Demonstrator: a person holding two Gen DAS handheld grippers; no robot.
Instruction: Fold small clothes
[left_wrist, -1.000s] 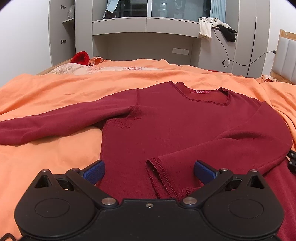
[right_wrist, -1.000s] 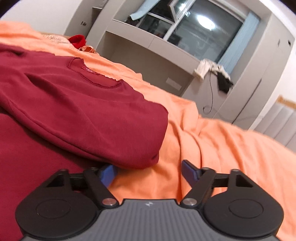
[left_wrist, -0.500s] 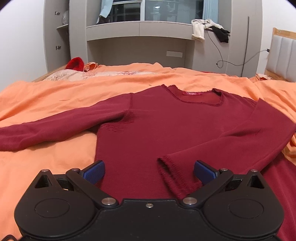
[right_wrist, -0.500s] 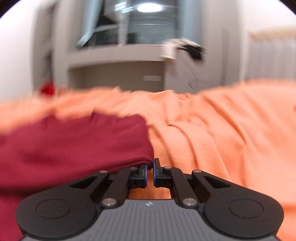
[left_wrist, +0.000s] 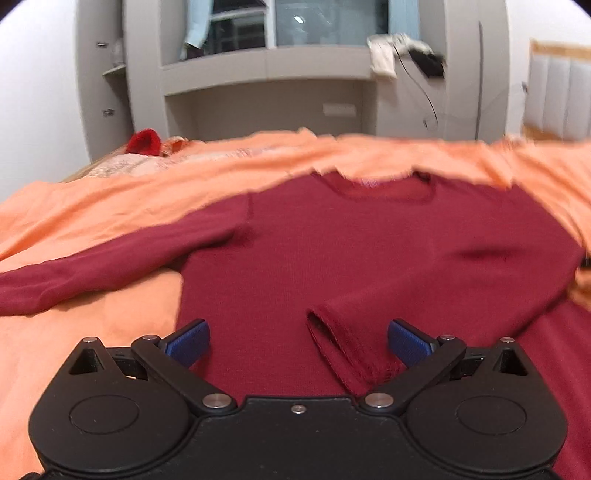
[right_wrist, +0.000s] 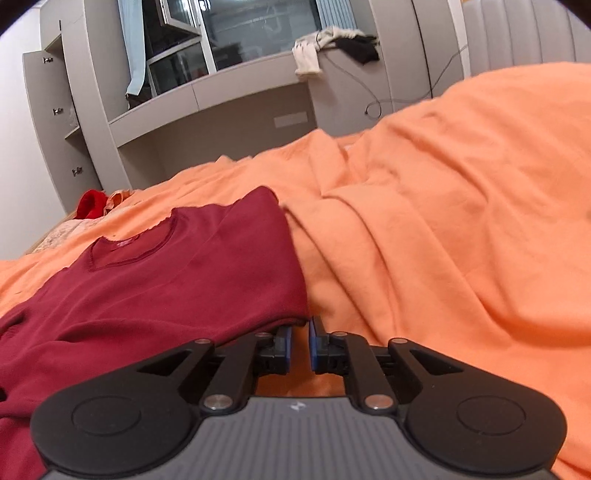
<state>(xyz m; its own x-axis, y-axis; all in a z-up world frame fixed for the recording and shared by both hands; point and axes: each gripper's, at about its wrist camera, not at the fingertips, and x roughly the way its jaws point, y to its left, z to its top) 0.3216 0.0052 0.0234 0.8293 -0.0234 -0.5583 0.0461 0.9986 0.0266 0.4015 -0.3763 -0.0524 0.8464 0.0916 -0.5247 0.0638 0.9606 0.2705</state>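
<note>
Left wrist view, left to right. A dark red long-sleeved sweater (left_wrist: 332, 254) lies flat on an orange bedsheet (left_wrist: 92, 206) covering the bed. Its left sleeve (left_wrist: 92, 273) runs out straight toward the left edge of the view, resting on the sheet. The neckline (left_wrist: 384, 188) points to the far side. The right sleeve (left_wrist: 424, 299) is folded inward across the body of the garment, with its cuff (left_wrist: 347, 350) lying near, just ahead of the tool. The left tool (left_wrist: 298, 341) hangs low over the near hem area with its blue-padded fingers (left_wrist: 188, 341) spread wide apart; nothing is between them, and the cuff lies below the gap toward the right finger. At the far left of the bed sits a red item (left_wrist: 144, 142), too blurred to identify, beside a pale patterned fabric (left_wrist: 122, 166). A grey cabinet unit (left_wrist: 266, 99) stands beyond the bed.

Right wrist view, left to right. The sweater (right_wrist: 155, 291) fills the left half, its folded right edge (right_wrist: 291, 273) bordering the bedsheet (right_wrist: 461, 236), which is rumpled into ridges on the right. The right tool (right_wrist: 300, 343) sits at the near corner of that folded edge. Its fingers are almost together, with a narrow slit between the pads. Whether any fabric is pinched there cannot be determined; the sweater edge ends right at the left fingertip.
</note>
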